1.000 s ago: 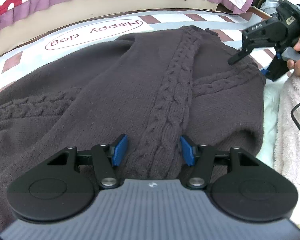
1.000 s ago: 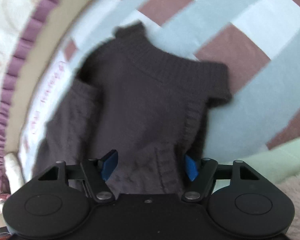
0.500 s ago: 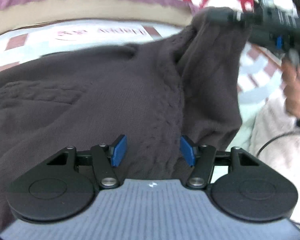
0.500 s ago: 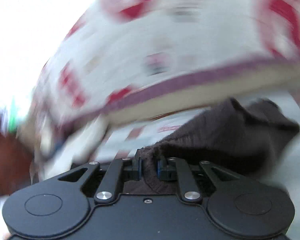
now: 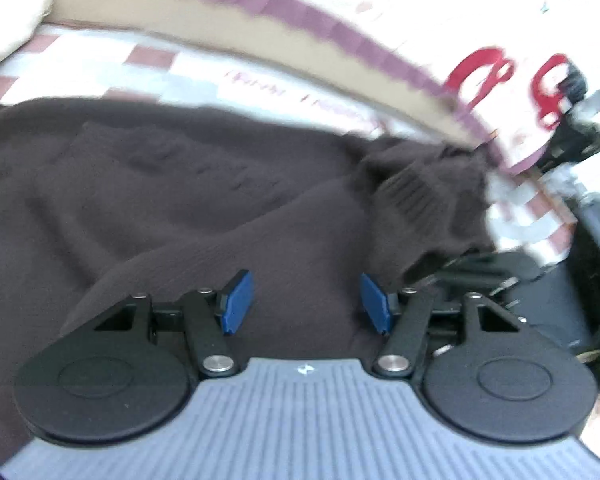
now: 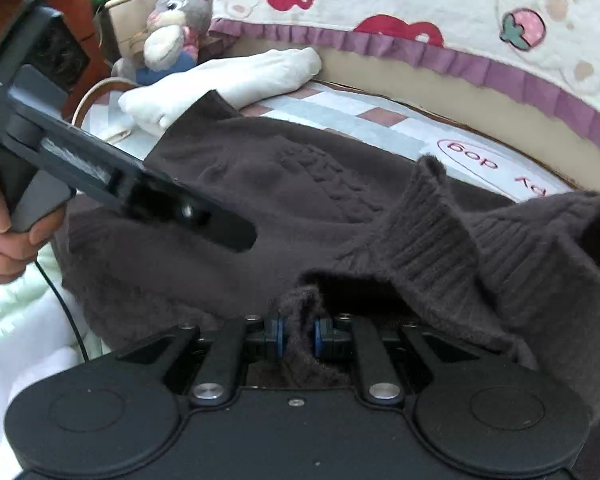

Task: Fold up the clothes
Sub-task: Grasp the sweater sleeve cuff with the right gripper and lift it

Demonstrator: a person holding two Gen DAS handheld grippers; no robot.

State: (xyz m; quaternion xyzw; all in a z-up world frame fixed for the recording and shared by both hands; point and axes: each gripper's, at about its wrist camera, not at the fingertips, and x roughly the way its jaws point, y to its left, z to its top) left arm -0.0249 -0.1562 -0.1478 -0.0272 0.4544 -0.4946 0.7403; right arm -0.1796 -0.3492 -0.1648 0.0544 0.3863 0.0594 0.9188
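Observation:
A dark brown cable-knit sweater [image 5: 172, 200] lies spread on a checked sheet [image 5: 148, 60]. My left gripper [image 5: 304, 304] hovers open just above the knit, its blue pads [image 5: 238, 300] wide apart with nothing pinched. My right gripper [image 6: 298, 338] is shut on a bunched fold of the sweater [image 6: 300, 208], beside its ribbed collar [image 6: 432, 236], which stands lifted over the body. In the right wrist view the left gripper's black body [image 6: 100, 168] crosses the sweater from the left, held by a hand [image 6: 0, 228].
A frilled purple and white patterned quilt [image 6: 460, 20] runs along the far side of the bed. A white cloth [image 6: 228, 80] and a plush rabbit [image 6: 176, 20] sit at the far left. Pale fluffy fabric [image 6: 16, 320] lies at the near left.
My right gripper went from open over the collar to shut on it and carried that end over the sweater's body. The left gripper stayed open and shifted sideways.

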